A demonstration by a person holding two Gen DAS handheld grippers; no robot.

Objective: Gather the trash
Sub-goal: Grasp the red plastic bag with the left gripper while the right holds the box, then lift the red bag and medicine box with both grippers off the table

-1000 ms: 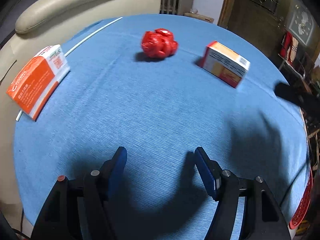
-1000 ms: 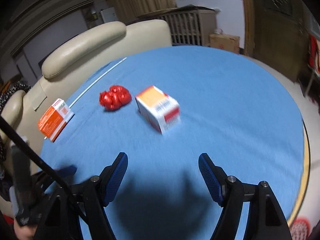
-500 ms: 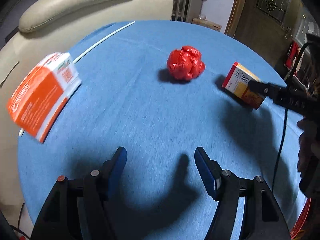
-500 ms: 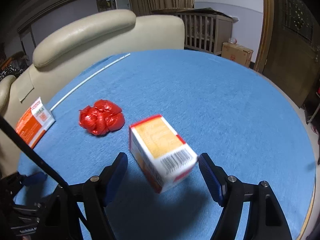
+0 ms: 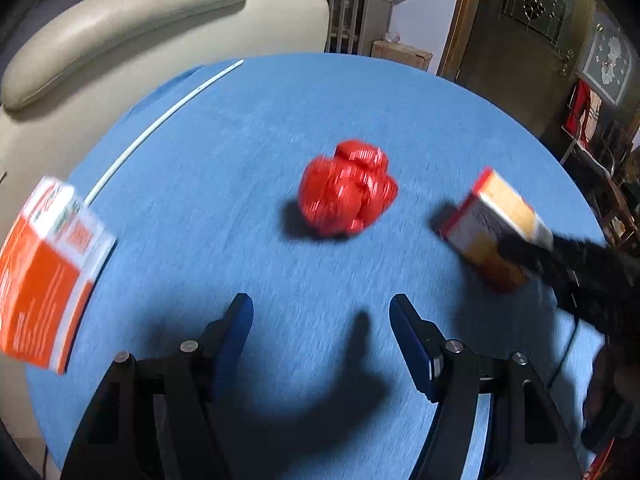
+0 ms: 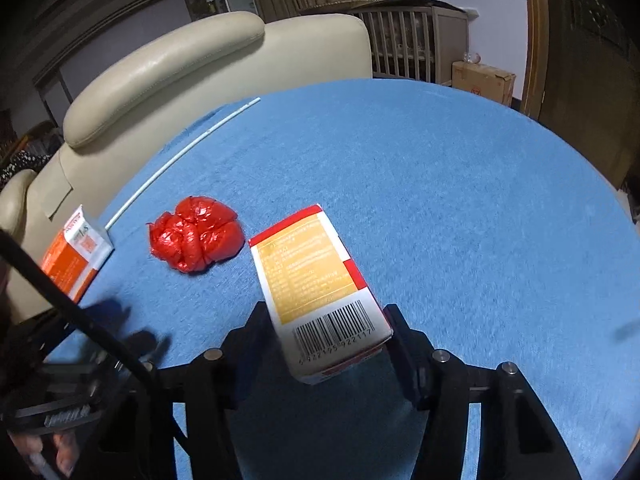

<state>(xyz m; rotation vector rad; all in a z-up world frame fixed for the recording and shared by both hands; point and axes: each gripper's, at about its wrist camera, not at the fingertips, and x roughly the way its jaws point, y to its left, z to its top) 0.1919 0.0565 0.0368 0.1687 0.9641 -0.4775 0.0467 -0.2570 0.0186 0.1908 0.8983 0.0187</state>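
While the right gripper (image 6: 324, 344) has just been closing, the yellow box (image 6: 316, 280) sits between its fingers low in the right wrist view, and they look pressed to its sides. The left gripper (image 5: 320, 320) stands open with nothing between its fingers, above bare blue cloth (image 5: 280, 120) at the bottom of the left wrist view. The red wad (image 5: 348, 196) lies at centre there, and the orange box (image 5: 44, 276) sits at the left edge.
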